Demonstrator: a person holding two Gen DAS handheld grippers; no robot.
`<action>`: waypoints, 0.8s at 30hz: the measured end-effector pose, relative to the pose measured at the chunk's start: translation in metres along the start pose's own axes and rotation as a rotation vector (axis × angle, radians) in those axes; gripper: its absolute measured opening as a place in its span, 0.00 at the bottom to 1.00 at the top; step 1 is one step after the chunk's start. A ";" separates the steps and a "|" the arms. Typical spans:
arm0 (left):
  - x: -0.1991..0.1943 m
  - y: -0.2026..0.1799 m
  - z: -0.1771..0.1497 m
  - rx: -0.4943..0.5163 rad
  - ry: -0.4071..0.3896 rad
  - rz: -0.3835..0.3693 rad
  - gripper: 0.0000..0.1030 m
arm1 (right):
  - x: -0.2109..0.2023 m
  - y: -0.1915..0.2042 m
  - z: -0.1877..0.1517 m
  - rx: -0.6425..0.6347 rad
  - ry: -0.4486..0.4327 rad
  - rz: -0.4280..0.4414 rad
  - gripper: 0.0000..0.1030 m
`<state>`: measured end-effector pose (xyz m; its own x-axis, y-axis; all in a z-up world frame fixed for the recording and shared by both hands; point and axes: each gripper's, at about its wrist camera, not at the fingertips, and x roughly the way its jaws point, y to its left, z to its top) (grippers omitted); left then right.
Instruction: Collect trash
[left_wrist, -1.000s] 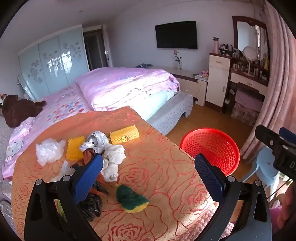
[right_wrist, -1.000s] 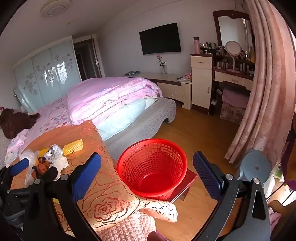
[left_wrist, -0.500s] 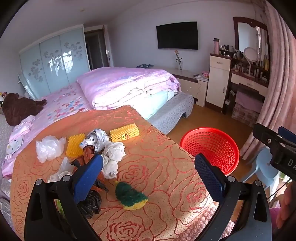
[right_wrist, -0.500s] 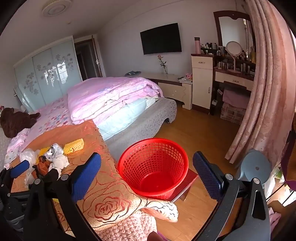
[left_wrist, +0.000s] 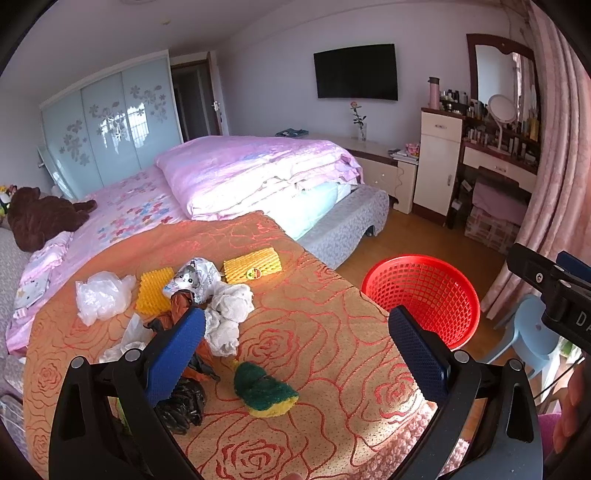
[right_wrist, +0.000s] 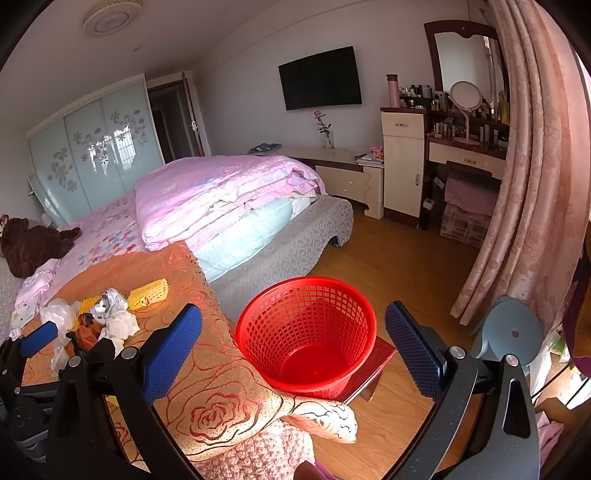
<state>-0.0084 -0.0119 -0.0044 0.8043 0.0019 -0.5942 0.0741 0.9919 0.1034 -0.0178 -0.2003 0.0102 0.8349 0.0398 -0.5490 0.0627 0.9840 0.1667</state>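
Both tongs, left (left_wrist: 295, 332) and right (right_wrist: 293, 332), gape wide, empty; no legible writing

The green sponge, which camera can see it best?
The left wrist view: the green sponge lies in plain sight on the orange blanket, between the open fingers. The right wrist view doesn't show it; it looks at the red basket.

Bright daylight from right, sharp focus, fisheye-warped, dark-vignetted edges

A home bedroom: bed (left_wrist: 258, 177), wardrobe (left_wrist: 110, 122), dressing table (left_wrist: 498, 162), wall television (left_wrist: 356, 72).
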 end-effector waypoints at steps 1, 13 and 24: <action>-0.001 0.000 0.001 0.001 0.000 0.001 0.93 | 0.000 0.000 0.000 0.001 -0.001 0.000 0.94; 0.004 0.003 0.001 -0.001 0.016 0.006 0.93 | 0.001 -0.001 -0.001 0.003 0.005 -0.001 0.94; 0.007 0.004 -0.001 -0.002 0.024 0.006 0.93 | 0.004 0.000 -0.003 0.004 0.015 0.004 0.94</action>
<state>-0.0032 -0.0076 -0.0090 0.7901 0.0108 -0.6128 0.0679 0.9921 0.1051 -0.0164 -0.2000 0.0056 0.8267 0.0463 -0.5608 0.0617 0.9831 0.1721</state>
